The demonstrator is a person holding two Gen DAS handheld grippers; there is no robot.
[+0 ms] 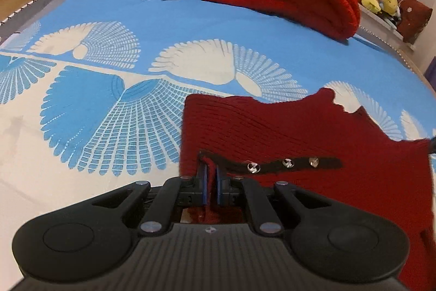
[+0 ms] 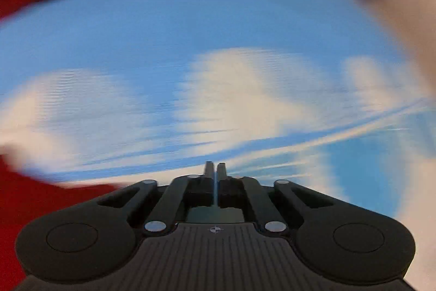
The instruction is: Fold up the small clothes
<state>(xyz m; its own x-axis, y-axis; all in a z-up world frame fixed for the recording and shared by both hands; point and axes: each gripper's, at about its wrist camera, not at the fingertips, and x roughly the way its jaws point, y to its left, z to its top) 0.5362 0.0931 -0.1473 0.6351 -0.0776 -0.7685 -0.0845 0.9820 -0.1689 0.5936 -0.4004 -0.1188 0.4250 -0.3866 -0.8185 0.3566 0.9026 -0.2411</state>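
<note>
Left claw had the red knit pinched!
We saw the left gripper clamped on the dark red garment lying on the blue-and-white bedsheet; the right gripper, badly blurred, was closed on nothing.

A dark red ribbed knit garment carries shiny faceted studs. It lies on smooth printed cotton bedsheet. The left gripper is matt black plastic.

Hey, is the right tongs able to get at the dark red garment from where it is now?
Probably yes: the right tongs are shut and empty over bare sheet, with the dark red garment close on their left, nothing between.
</note>
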